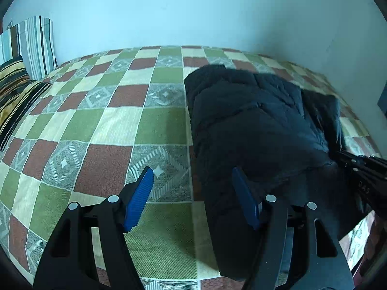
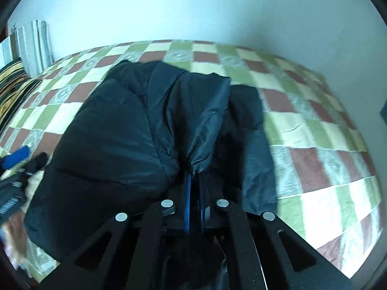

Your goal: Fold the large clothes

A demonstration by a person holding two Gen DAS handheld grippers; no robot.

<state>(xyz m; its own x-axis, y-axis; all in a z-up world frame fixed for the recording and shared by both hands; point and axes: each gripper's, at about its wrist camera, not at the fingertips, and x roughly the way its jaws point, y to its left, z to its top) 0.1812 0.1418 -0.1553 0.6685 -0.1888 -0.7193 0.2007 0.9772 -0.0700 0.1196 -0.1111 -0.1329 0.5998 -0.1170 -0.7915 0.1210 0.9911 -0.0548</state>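
The bed [image 1: 101,125] lay bare toward its pillow [image 1: 14,96] end; the dark jacket [image 2: 125,130] bulked across the other end, near the wall [image 1: 193,12].

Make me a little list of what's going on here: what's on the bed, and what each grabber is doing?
Clothing: dark puffy jacket, partly folded, lying on the bed
Bed cover: checked quilt in green, cream and red-brown
Pillows: striped pillows at the far left, by the wall
Left gripper: open, one blue finger over the quilt, the other at the jacket's edge, gripping nothing
Right gripper: fingers shut on a fold of the jacket
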